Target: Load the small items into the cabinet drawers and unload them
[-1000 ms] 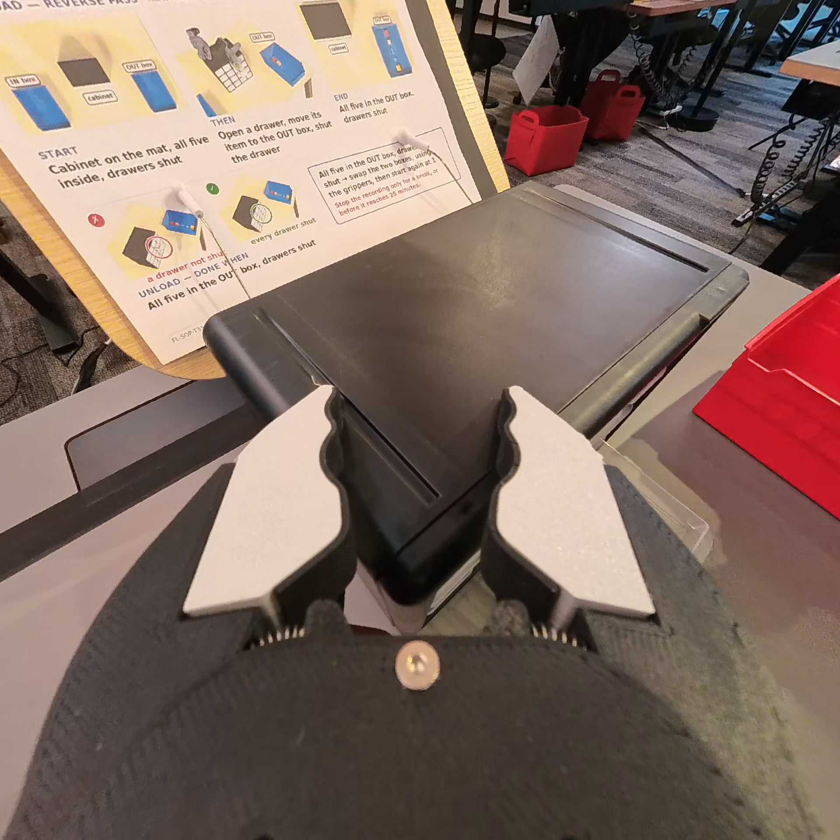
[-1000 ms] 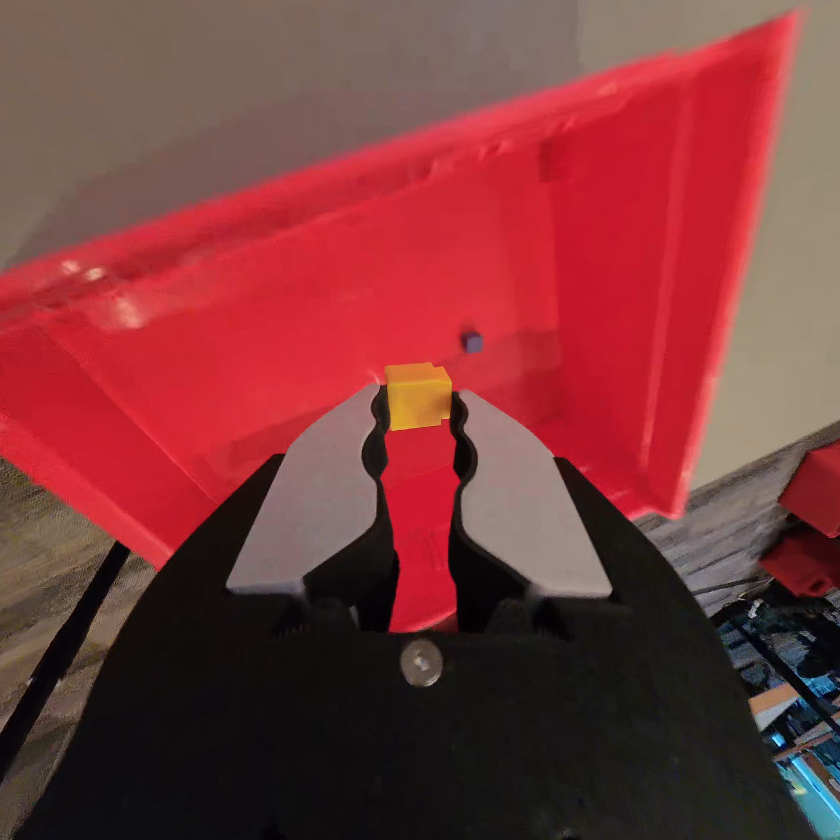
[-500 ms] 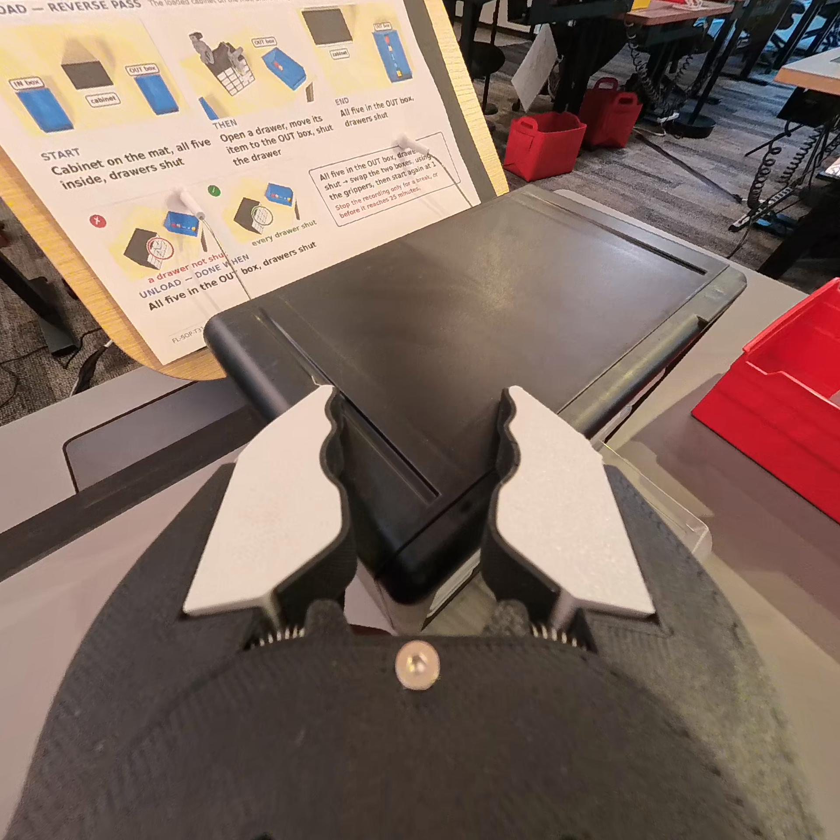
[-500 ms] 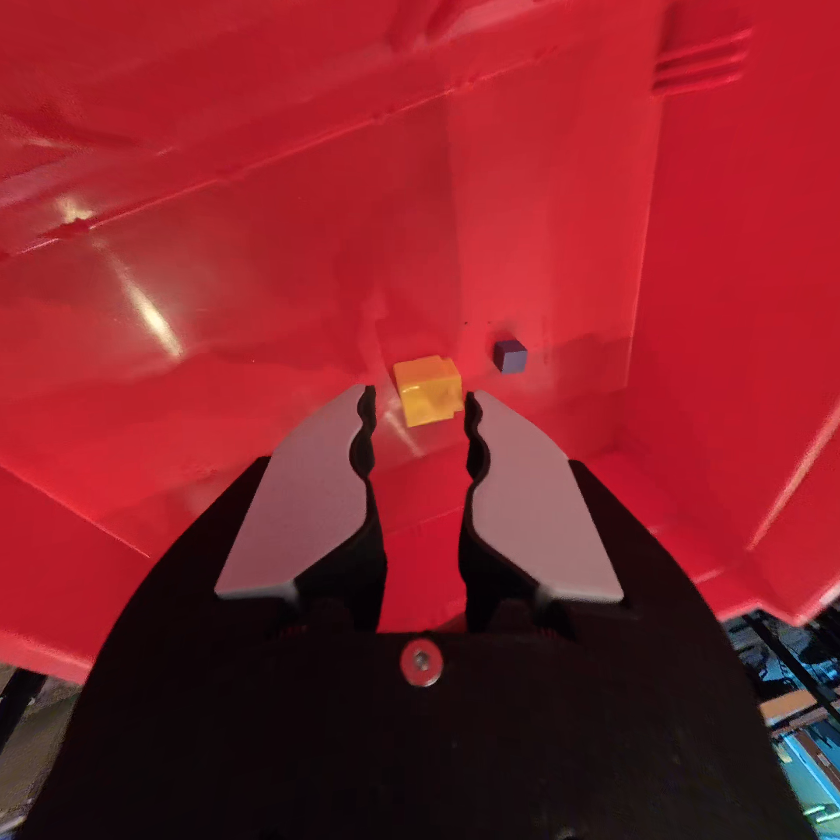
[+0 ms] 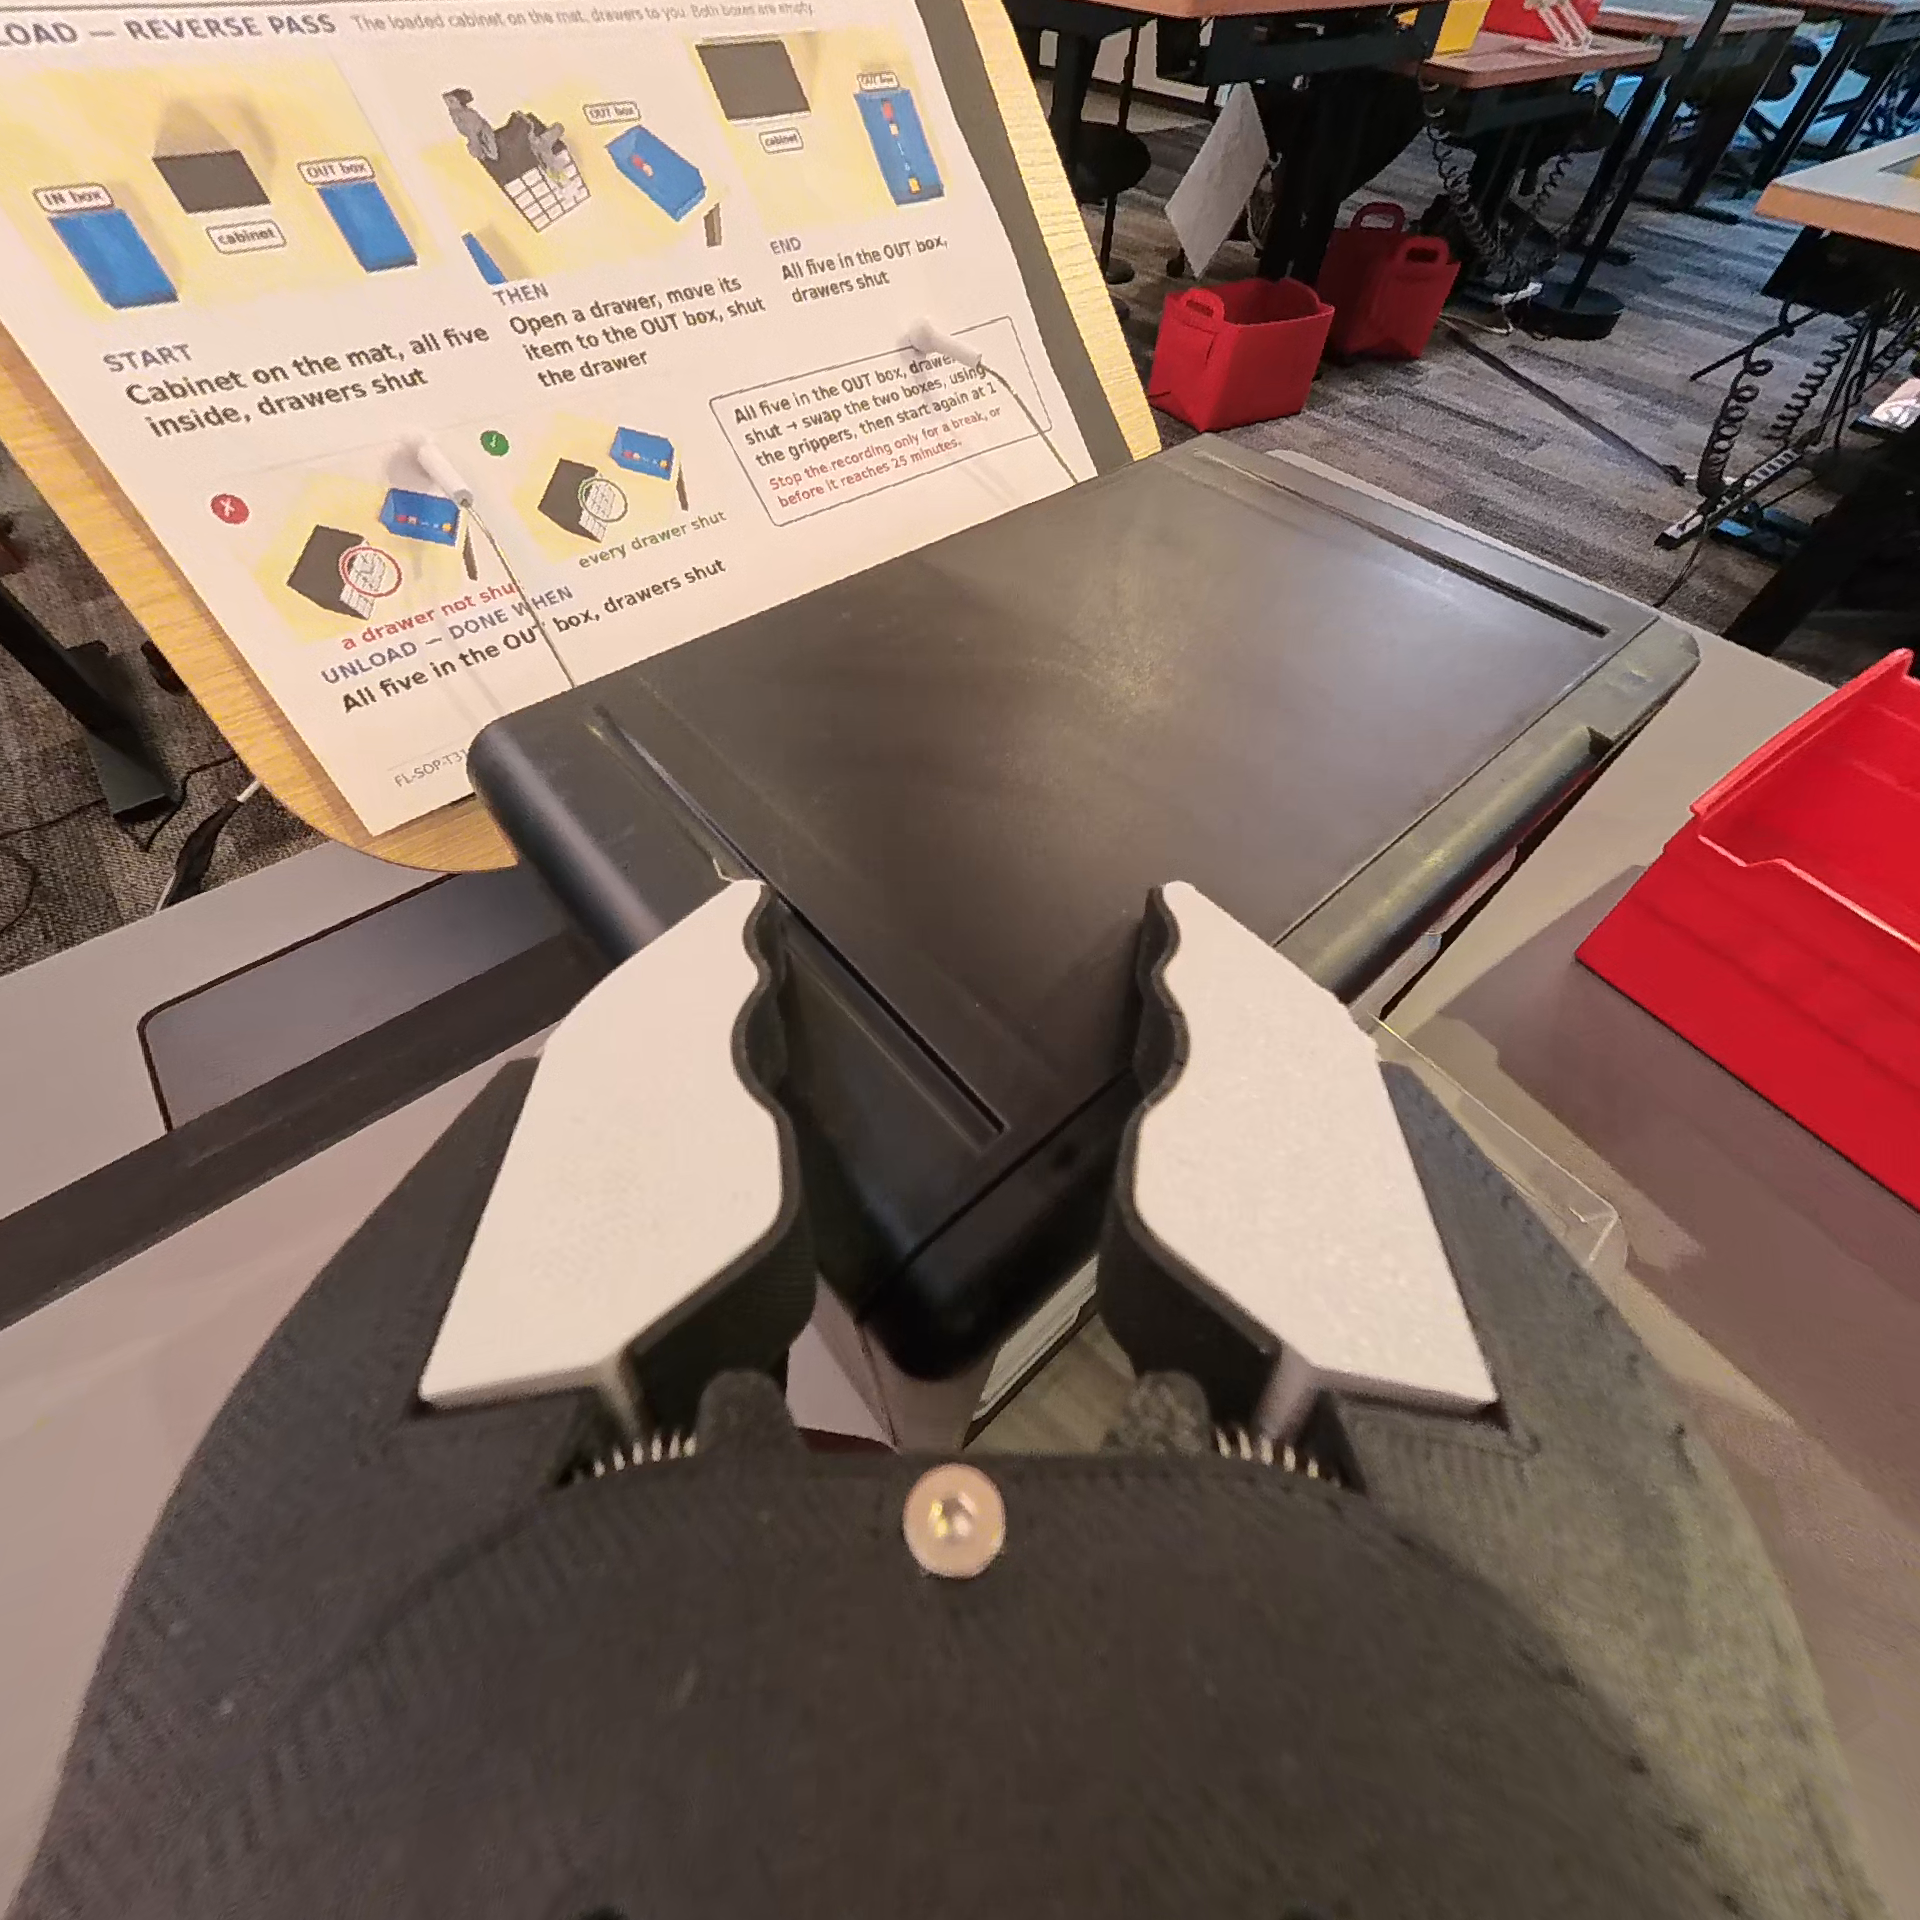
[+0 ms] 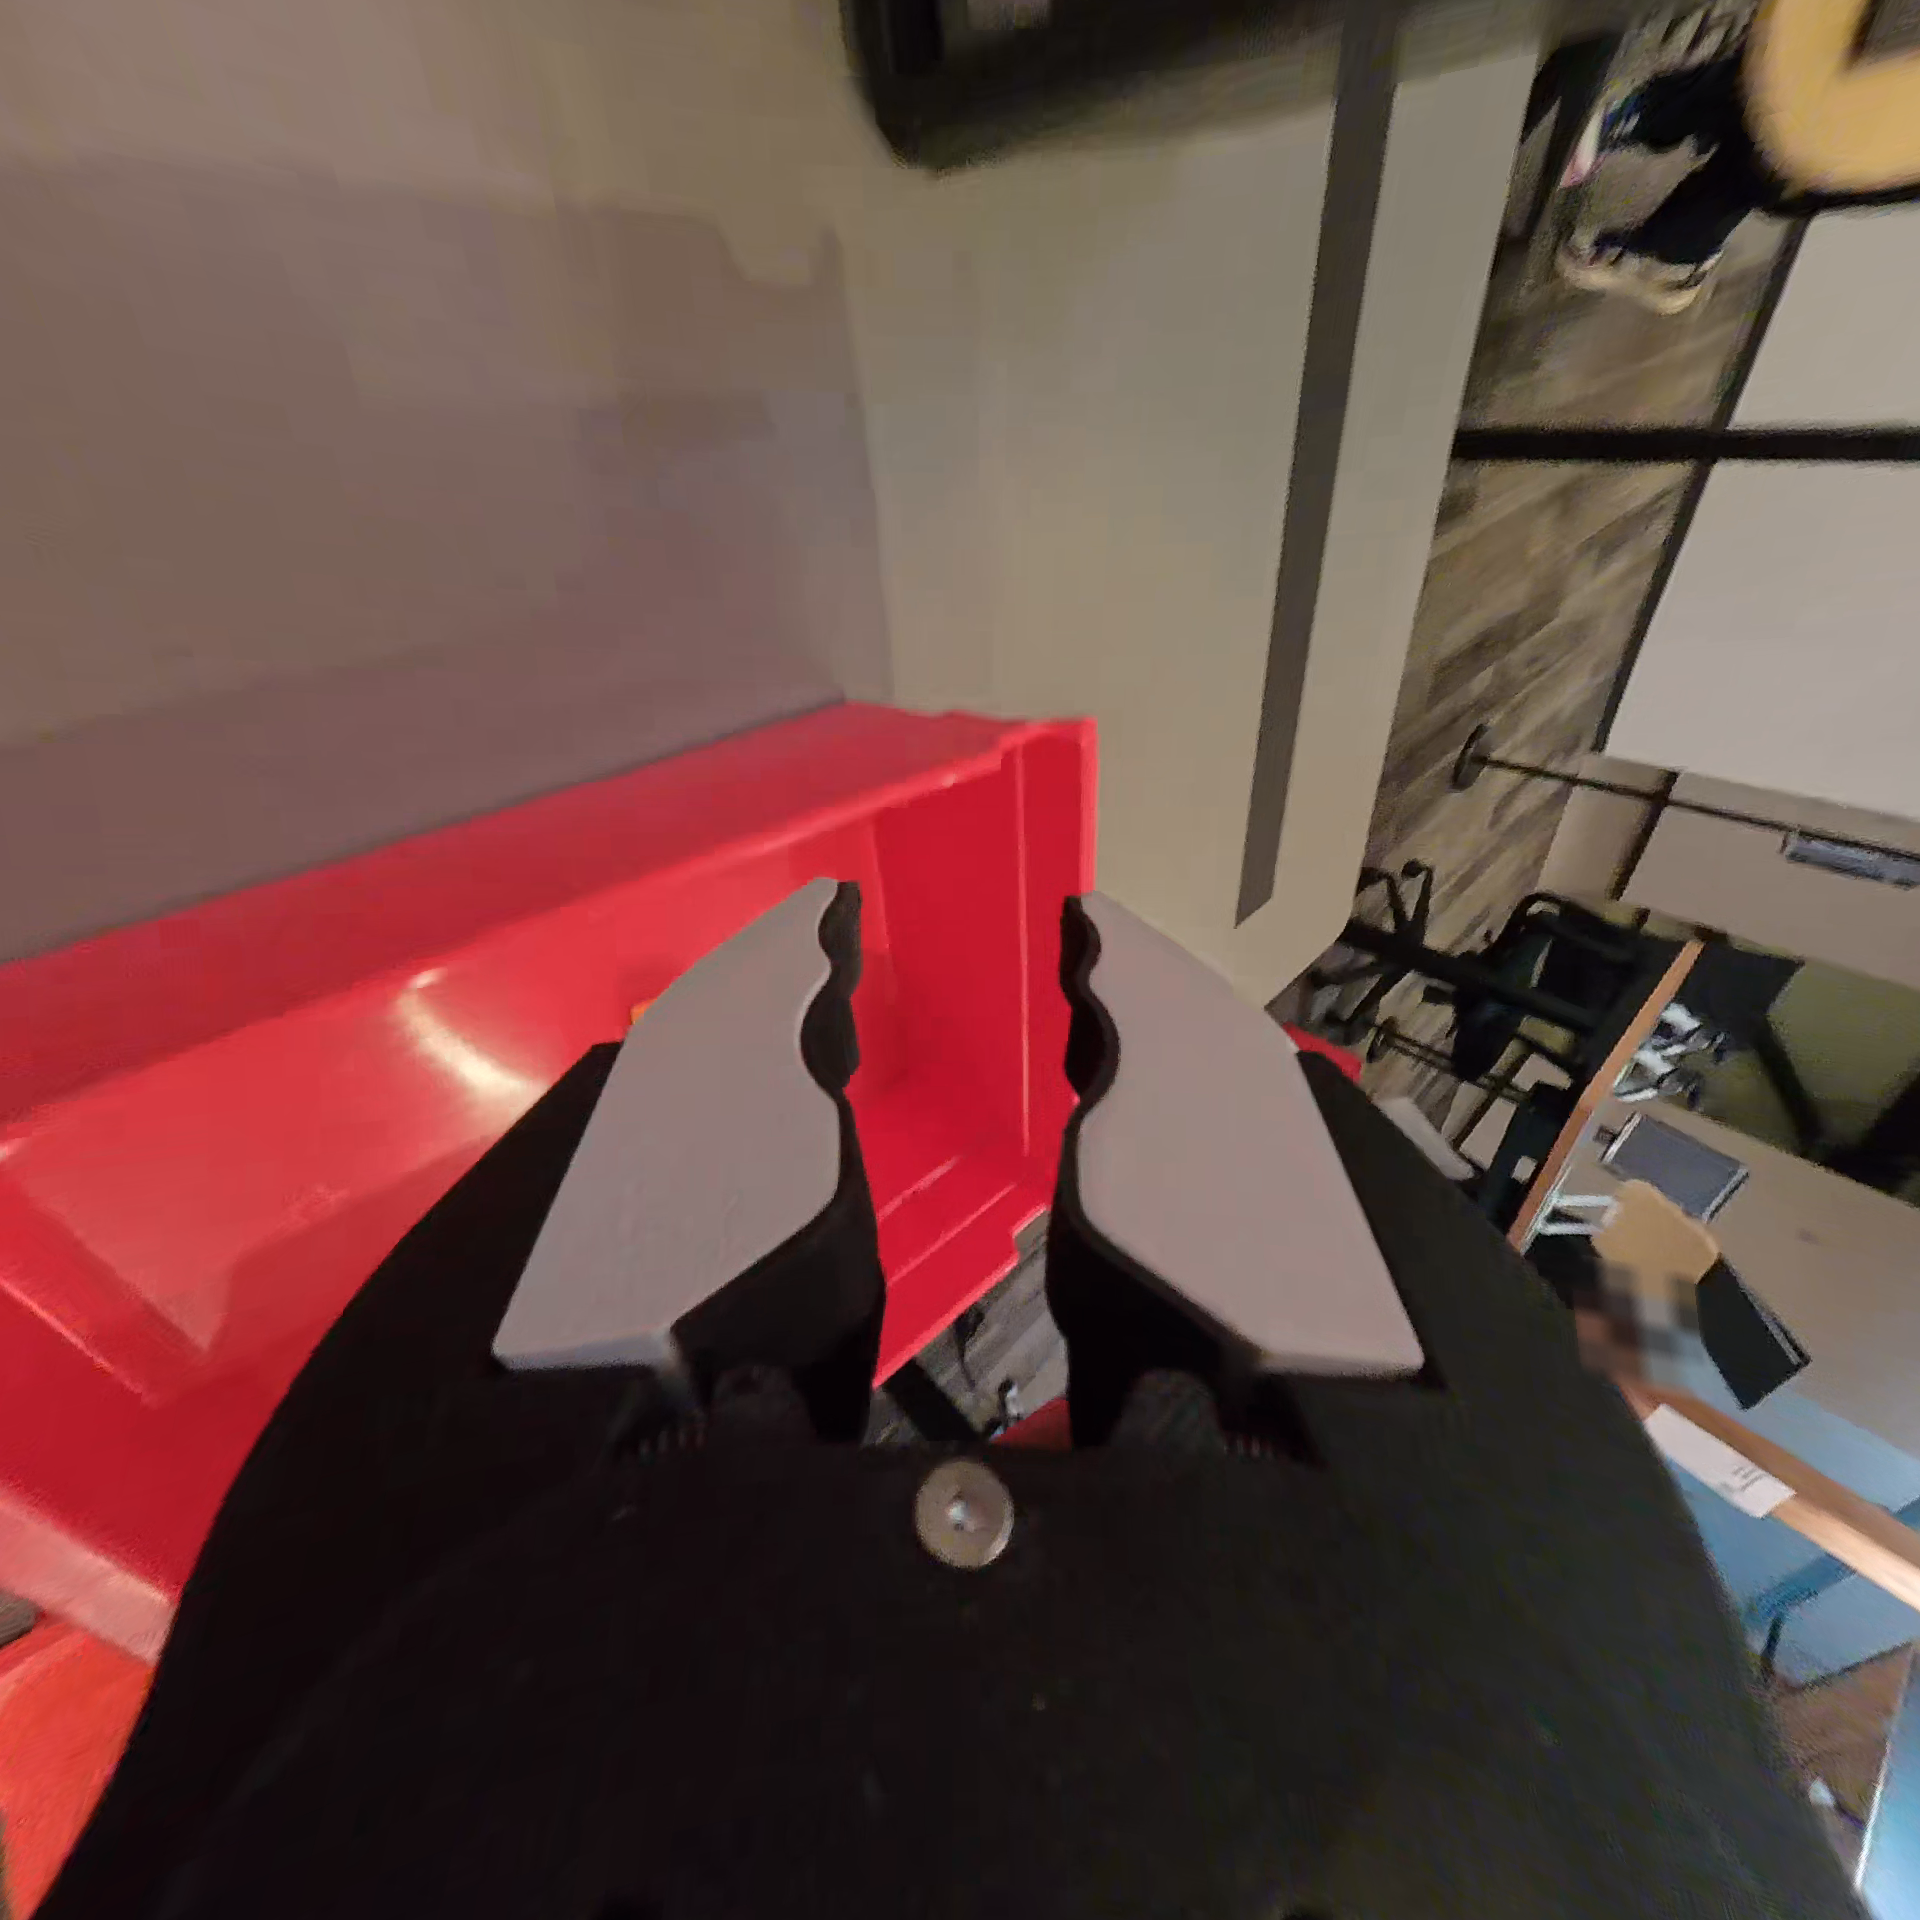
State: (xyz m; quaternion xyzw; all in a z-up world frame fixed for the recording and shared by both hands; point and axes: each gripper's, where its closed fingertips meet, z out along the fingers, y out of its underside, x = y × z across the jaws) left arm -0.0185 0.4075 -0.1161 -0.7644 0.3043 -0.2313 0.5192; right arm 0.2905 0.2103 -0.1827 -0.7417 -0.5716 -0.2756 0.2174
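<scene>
The black cabinet (image 5: 1091, 727) lies on the table, top face toward me. My left gripper (image 5: 961, 904) is open and empty, its fingers either side of the cabinet's near corner. A clear drawer (image 5: 1507, 1164) sticks out at the cabinet's right side. The red box (image 5: 1787, 935) stands to the right. In the right wrist view my right gripper (image 6: 958, 899) is open and empty above the red box (image 6: 312, 1039). A sliver of the yellow block (image 6: 639, 1013) shows in the box beside the left finger. The small blue cube is hidden.
A wooden board with an instruction sheet (image 5: 520, 312) leans behind the cabinet. Red bags (image 5: 1236, 353) and desk legs stand on the floor beyond. A grey mat (image 6: 416, 468) lies past the box. A person's hand (image 6: 1662, 1257) shows at a far table. The grippers' ends are close to 35 cm from one another.
My right gripper let go of the yellow block in the red box, opened wider and pulled back up out of the box. The left gripper has barely moved.
</scene>
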